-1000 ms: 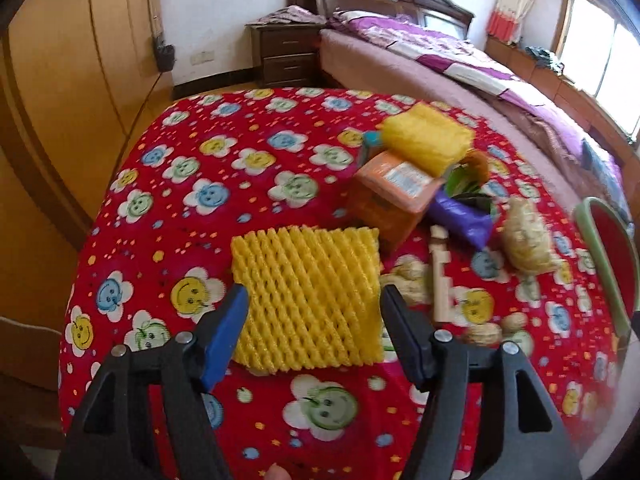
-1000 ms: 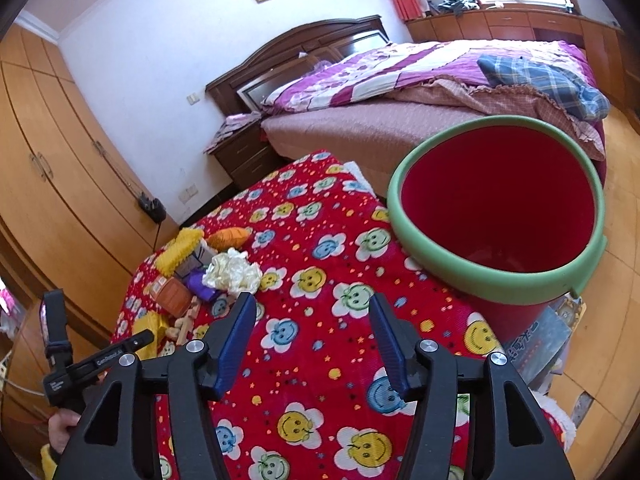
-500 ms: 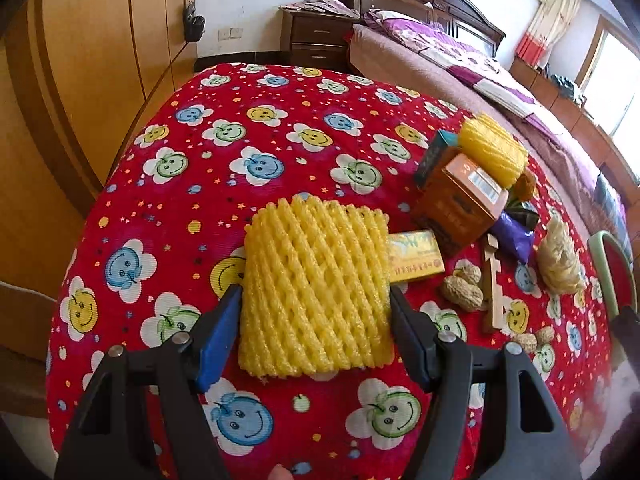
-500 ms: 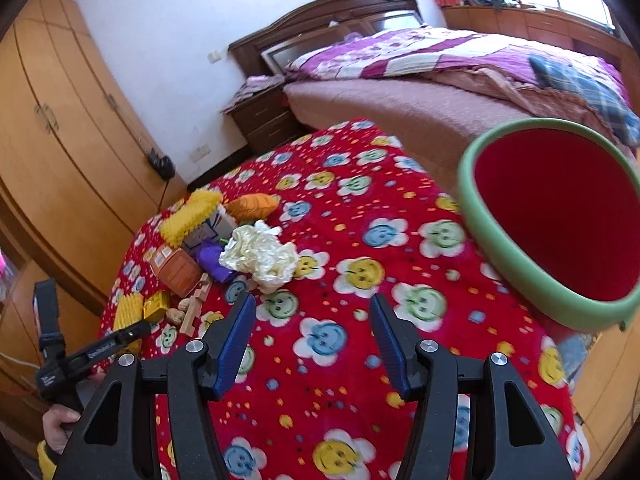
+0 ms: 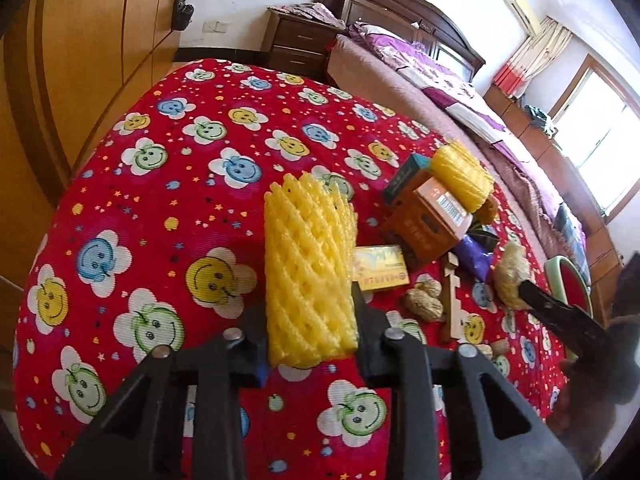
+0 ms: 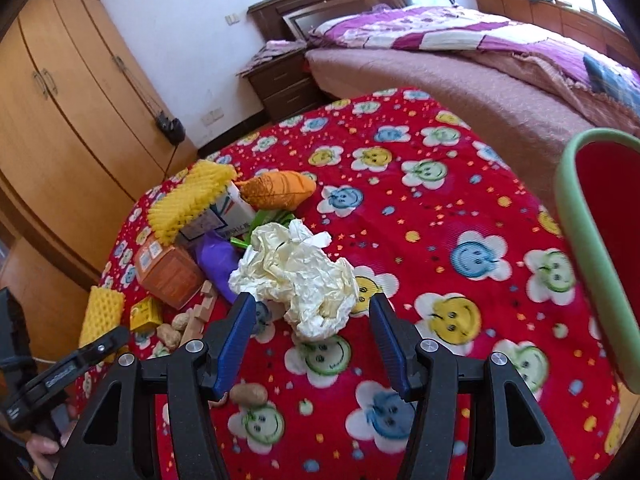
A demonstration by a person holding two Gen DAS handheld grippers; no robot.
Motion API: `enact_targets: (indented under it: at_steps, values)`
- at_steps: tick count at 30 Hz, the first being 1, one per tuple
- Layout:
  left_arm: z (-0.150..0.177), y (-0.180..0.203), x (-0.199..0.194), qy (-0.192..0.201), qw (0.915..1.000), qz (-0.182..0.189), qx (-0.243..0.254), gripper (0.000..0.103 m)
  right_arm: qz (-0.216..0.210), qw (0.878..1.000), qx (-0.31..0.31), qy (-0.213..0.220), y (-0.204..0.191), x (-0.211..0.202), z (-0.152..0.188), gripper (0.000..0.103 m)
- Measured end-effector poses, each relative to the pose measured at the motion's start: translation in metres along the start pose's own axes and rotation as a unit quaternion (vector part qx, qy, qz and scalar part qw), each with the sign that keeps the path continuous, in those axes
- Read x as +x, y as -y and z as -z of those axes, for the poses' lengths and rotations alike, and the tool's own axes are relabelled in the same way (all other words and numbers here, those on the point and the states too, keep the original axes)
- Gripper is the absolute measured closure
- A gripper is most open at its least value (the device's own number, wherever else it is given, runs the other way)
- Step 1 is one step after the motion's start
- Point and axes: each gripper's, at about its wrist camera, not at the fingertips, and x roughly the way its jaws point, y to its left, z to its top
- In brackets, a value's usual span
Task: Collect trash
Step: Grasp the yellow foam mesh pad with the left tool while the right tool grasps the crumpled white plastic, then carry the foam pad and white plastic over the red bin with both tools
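A yellow foam net (image 5: 308, 248) lies on the red smiley-face cloth (image 5: 180, 184), squeezed narrow between the jaws of my left gripper (image 5: 310, 316), which are closing and press on it. From the right wrist the same net (image 6: 100, 312) shows at far left beside the left gripper (image 6: 100, 344). A crumpled cream paper ball (image 6: 298, 268) sits just ahead of my right gripper (image 6: 311, 304), partly between the blue fingers, which stand open and apart from it. The red bin with a green rim (image 6: 576, 216) stands at the table's right edge.
A pile holds an orange box (image 5: 424, 224), a second yellow foam net (image 5: 460, 176), a small yellow box (image 5: 380, 268), a purple wrapper (image 5: 474, 258), peanuts (image 5: 424, 300), a wooden piece (image 5: 452, 300) and an orange net (image 6: 276, 190). Bed, nightstand and wardrobe surround the table.
The left jaws came forward around the foam net and closed on it, squeezing it narrow. The right gripper swung left from the bin to the paper ball, jaws unchanged.
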Motion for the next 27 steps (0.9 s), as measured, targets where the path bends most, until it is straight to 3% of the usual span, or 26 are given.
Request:
enact_targets:
  at_steps: [2,6,12,21,27]
  values:
    - [-0.001,0.001,-0.001,0.001,1.0,0.006,0.003,0.076,-0.001,1.0,0.009,-0.002,0.002,0.005,0.001,0.043]
    - [0.0,0.007,-0.005,0.004,0.9998,0.015,0.011,0.077,0.003,1.0,0.008,-0.004,0.004,0.006,0.002,0.067]
    - [0.001,0.017,-0.013,0.009,0.9994,0.029,0.019,0.077,0.004,1.0,0.008,-0.001,0.007,0.003,0.004,0.079]
    - [0.012,0.044,-0.032,0.026,0.9968,0.069,0.029,0.077,-0.009,0.999,0.04,0.035,0.019,-0.042,0.031,0.08]
    - [0.023,0.062,-0.036,0.016,0.9956,0.084,0.039,0.077,-0.011,0.998,0.043,0.052,0.028,-0.075,0.052,0.08]
